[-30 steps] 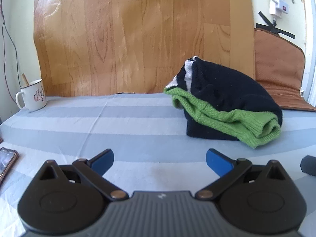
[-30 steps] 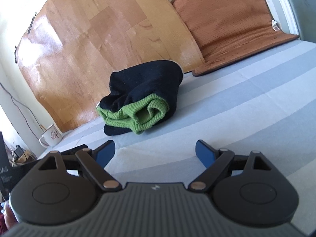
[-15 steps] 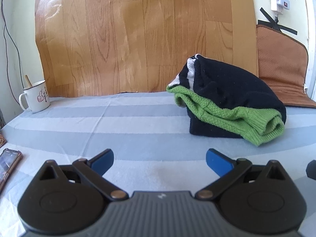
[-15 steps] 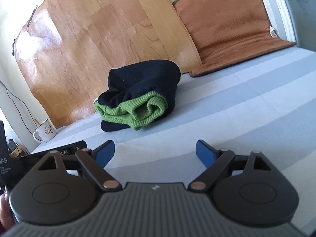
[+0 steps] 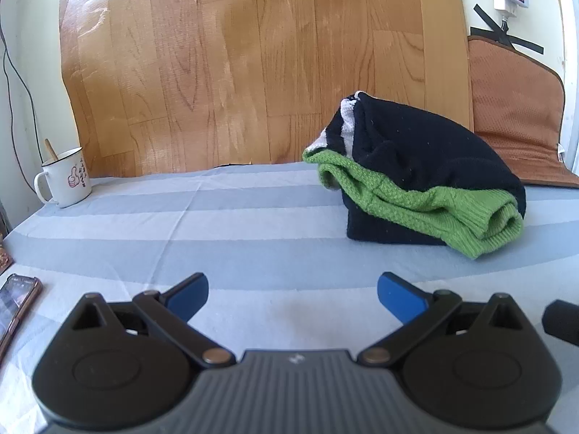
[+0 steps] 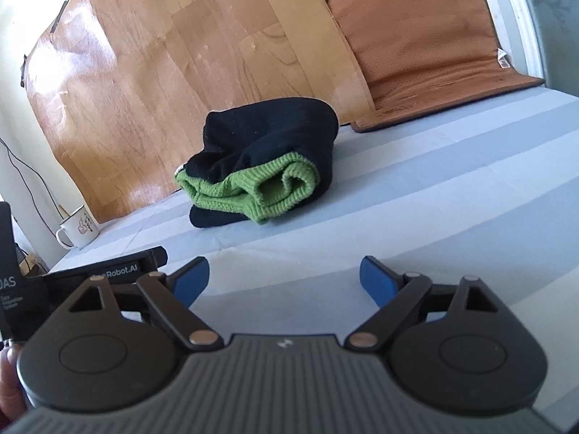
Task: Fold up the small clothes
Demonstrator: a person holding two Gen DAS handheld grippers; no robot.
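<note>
Setting: striped blue-grey sheet over a flat surface, wood-grain panel propped behind, brown mat at 1 o'clock in the right wrist view.
Garment: small knit sweater, navy with green ribbed trim, lying in a rough folded bundle at 1 o'clock from the left tongs and 12 o'clock from the right tongs; well apart from both.
Tongs: both pairs spread wide, nothing between the blue pads, low over the sheet.
Handling (judged): light, soft, thick knit; it should sag and slump when lifted, not slip; nothing fragile.
Grip sites (judged): the green ribbed cuff or the navy edge at the bundle's base; pinch one layer only, or the layers may lift together.
Long axis: runs from the white-striped end at the back toward the open cuff at the front right.
Facing: cuff mouth opens toward the right tongs.
Bystanders: mug at 10 o'clock, phone at 9 o'clock.
</note>
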